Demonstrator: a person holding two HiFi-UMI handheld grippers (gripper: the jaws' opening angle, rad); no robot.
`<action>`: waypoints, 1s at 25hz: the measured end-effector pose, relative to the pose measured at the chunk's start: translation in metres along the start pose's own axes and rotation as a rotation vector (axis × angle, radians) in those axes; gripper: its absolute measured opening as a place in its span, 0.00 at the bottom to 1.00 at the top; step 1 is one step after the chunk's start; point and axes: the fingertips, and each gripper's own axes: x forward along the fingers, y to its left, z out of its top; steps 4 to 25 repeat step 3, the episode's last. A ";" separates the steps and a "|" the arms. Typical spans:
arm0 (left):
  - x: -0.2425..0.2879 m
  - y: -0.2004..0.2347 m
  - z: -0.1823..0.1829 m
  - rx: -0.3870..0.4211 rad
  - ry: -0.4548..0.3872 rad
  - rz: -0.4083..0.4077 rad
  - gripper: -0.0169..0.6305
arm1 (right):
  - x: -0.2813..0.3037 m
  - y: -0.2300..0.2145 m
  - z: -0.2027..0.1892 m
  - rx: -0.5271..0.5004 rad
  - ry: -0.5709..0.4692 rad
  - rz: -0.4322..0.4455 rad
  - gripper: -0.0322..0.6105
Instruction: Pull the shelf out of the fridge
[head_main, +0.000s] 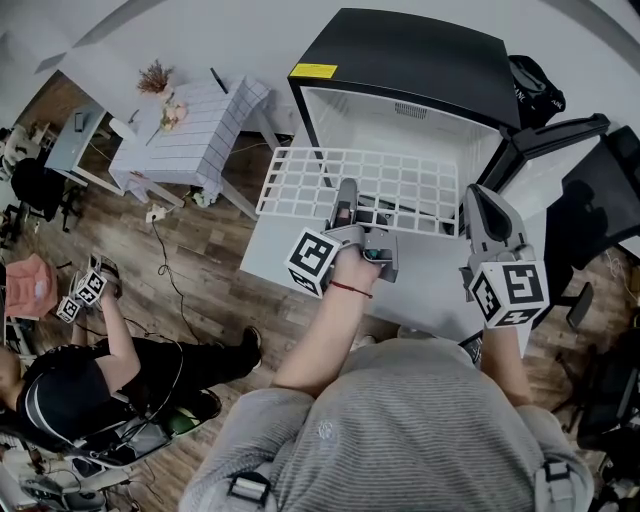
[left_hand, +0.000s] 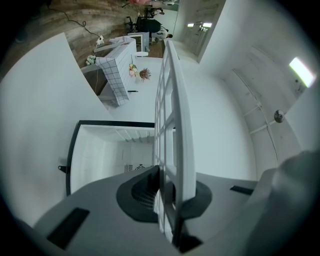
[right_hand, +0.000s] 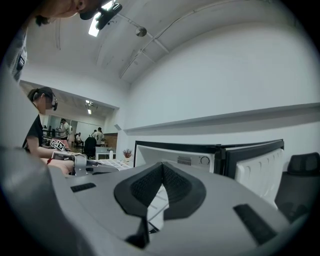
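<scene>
Plainly, left gripper (head_main: 347, 192) clamps the shelf (head_main: 296, 182), hiding its edge; right gripper (head_main: 481, 198) closed.

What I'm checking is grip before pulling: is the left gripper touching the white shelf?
Touching. In the left gripper view, the left gripper clamps the shelf edge between its pads.

White grid shelf (head_main: 331, 186); black fridge (head_main: 410, 55), white inside.
</scene>
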 end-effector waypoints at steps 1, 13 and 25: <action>0.000 0.000 0.000 0.001 0.001 0.000 0.08 | 0.000 -0.001 0.000 -0.001 0.000 -0.002 0.07; 0.000 0.000 -0.001 0.002 0.004 -0.001 0.08 | -0.001 -0.002 0.000 -0.001 0.001 -0.005 0.07; 0.000 0.000 -0.001 0.002 0.004 -0.001 0.08 | -0.001 -0.002 0.000 -0.001 0.001 -0.005 0.07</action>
